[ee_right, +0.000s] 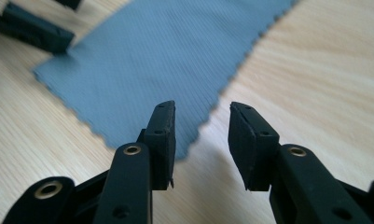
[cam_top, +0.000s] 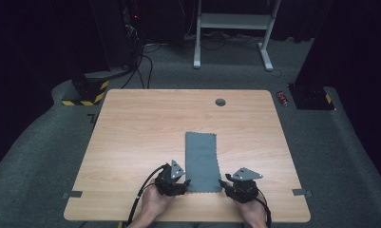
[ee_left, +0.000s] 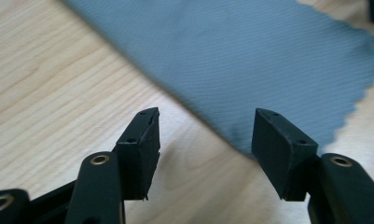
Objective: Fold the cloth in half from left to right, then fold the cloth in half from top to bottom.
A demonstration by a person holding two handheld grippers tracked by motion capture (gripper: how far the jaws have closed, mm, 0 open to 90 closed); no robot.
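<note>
The grey cloth (cam_top: 202,161) lay flat between the two grippers, its long axis running straight away from them toward the table's (cam_top: 131,123) far edge, its zigzag near edge just short of the table's near edge. Bare wood lay open beyond and to both sides. The left gripper (cam_top: 184,183) stood wide open and empty beside the cloth's near left corner. The right gripper (cam_top: 222,182), also parted and empty, sat at the near right corner.

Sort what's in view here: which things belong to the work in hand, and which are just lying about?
In the job:
- grey cloth, lying flat on the table
- left claw, open at the cloth's near left corner
- right claw, open at its near right corner

Just lying about:
- round grommet in the tabletop
- white desk frame on the floor behind
- small red object on the carpet
</note>
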